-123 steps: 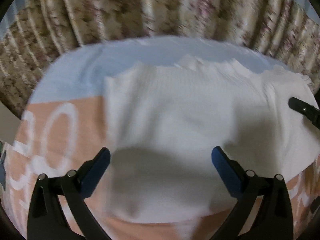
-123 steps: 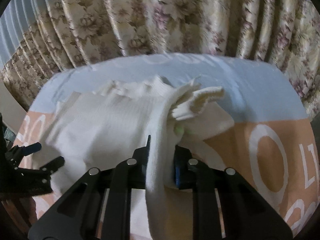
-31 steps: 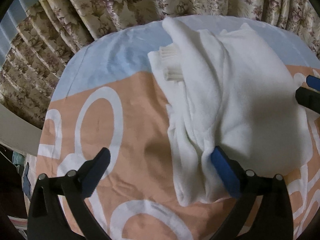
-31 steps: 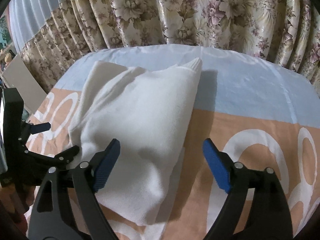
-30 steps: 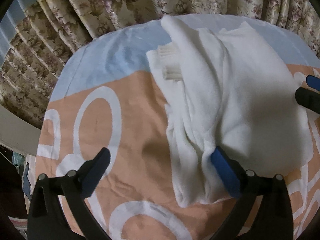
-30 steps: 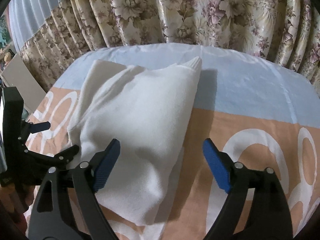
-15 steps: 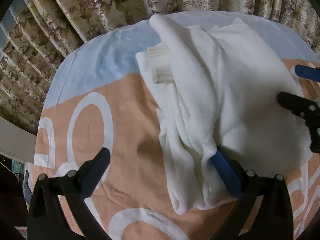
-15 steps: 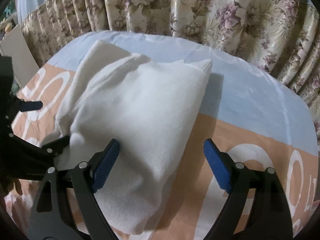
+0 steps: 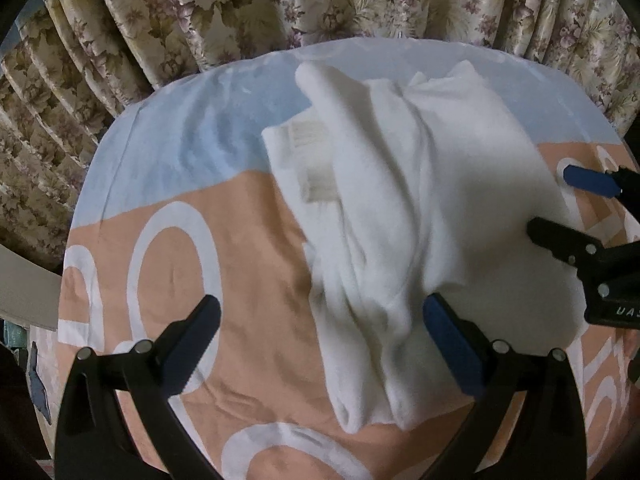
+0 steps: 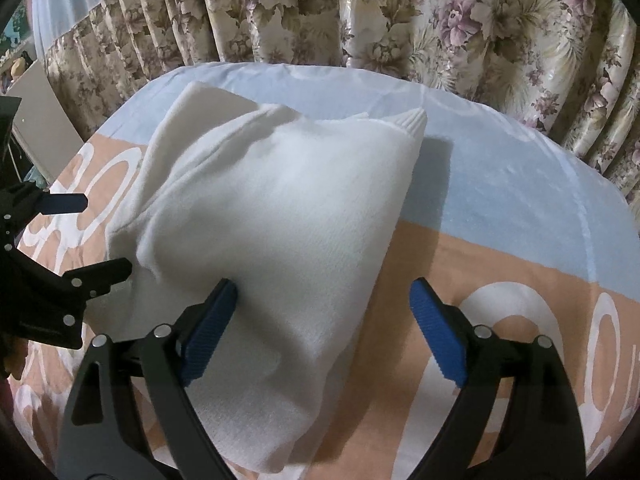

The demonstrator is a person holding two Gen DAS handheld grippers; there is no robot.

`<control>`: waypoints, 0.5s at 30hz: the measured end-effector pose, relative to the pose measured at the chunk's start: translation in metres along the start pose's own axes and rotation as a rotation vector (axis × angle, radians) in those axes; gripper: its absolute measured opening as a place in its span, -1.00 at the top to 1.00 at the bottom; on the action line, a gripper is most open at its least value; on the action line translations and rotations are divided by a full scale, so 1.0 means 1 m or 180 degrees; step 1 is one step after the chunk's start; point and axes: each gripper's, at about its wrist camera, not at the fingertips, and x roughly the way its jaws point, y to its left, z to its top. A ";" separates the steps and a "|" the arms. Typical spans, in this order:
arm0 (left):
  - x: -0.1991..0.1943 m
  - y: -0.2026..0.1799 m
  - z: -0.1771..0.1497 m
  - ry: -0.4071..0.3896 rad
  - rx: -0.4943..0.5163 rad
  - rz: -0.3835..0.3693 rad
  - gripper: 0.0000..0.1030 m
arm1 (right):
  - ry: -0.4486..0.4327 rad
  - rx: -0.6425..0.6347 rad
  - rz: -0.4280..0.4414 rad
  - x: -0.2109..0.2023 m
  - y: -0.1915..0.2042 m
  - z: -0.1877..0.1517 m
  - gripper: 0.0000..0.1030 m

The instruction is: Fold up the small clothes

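Note:
A white knit garment [image 9: 420,208] lies folded in a loose bundle on the peach and blue sheet [image 9: 192,184]; ribbed cuffs poke out at its left side. It also shows in the right wrist view [image 10: 280,216]. My left gripper [image 9: 320,328] is open, its right finger touching the garment's near left folds. My right gripper [image 10: 320,304] is open and straddles the garment's near right corner, its left finger against the cloth. Each gripper shows in the other's view: the right gripper [image 9: 560,208] at the garment's right edge, the left gripper [image 10: 100,236] at its left edge.
The sheet [image 10: 500,200] has large white letters and covers a bed-like surface. Floral curtains [image 10: 400,12] hang close behind its far edge. A pale board [image 10: 44,128] stands at the far left.
Both grippers have edged closer to the garment. The right gripper reaches further over its right edge. The garment itself has kept its shape. Both stay open.

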 end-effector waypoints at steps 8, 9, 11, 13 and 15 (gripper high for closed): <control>0.026 0.001 0.012 0.0127 0.0073 -0.0089 -0.97 | 0.0007 0.0091 0.0043 0.005 -0.007 0.011 -0.73; 0.028 0.004 0.011 0.0139 0.0031 -0.0169 -0.97 | 0.0017 0.0097 0.0060 0.008 -0.008 0.012 -0.73; 0.032 0.010 0.007 0.0192 -0.0104 -0.0331 -0.97 | 0.0025 0.0112 0.0082 0.012 -0.010 0.014 -0.73; 0.037 0.018 0.001 0.0228 -0.0226 -0.0479 -0.97 | 0.0052 0.0100 0.0124 0.019 -0.012 0.017 -0.74; 0.037 0.018 -0.002 0.0225 -0.0204 -0.0510 -0.97 | 0.0108 0.0108 0.0170 0.027 -0.014 0.018 -0.77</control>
